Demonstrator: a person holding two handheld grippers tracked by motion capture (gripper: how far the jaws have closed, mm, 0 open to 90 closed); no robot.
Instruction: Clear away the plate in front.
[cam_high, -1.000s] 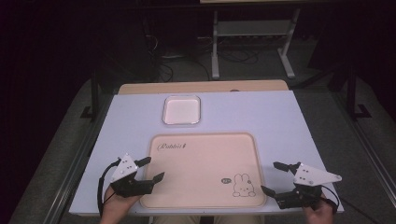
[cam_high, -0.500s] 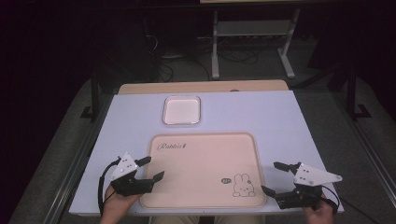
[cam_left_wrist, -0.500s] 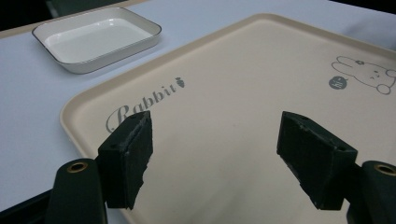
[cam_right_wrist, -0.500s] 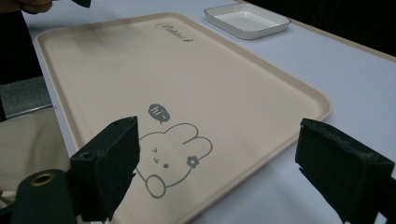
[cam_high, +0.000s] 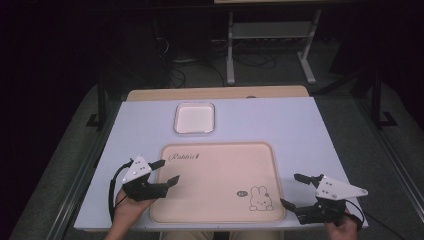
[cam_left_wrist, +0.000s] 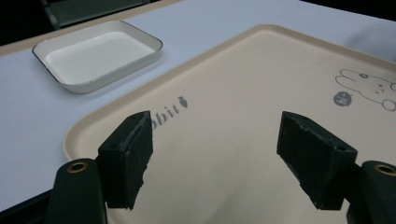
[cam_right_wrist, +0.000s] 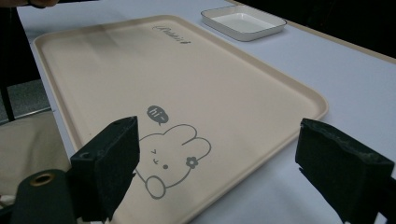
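- Tray (cam_high: 220, 175): beige, rectangular, lies flat on the near half of the table (cam_high: 300, 130), between the two grippers. Its long axis runs left–right across the table; the "Rabbit" lettering sits at its far left corner and reads upright from the person's side, and the rabbit drawing (cam_high: 260, 198) sits at the near right corner.
- Left gripper (cam_high: 166, 172): jaws spread, nothing between them. It hovers over the tray's left edge, tips pointing right and slightly away. In the left gripper view the pads (cam_left_wrist: 128, 158) frame bare tray floor just below the lettering.
- Right gripper (cam_high: 295, 191): jaws spread, holding nothing, just off the tray's near right corner, tips pointing left toward it. In the right gripper view the rabbit drawing lies beside the left-hand pad (cam_right_wrist: 114, 158).
- Dish (cam_high: 194, 117): small, white, rectangular, dark-rimmed, beyond the tray's far edge and apart from it.
- Surface: pale lilac tabletop with a wooden strip along the far edge.
- Room: dark; grey floor, a metal stand (cam_high: 270, 40) and cables behind the table.
- Against 0.5 s ago: the left gripper has moved slightly inward over the tray; the right gripper, tray and dish are unchanged.
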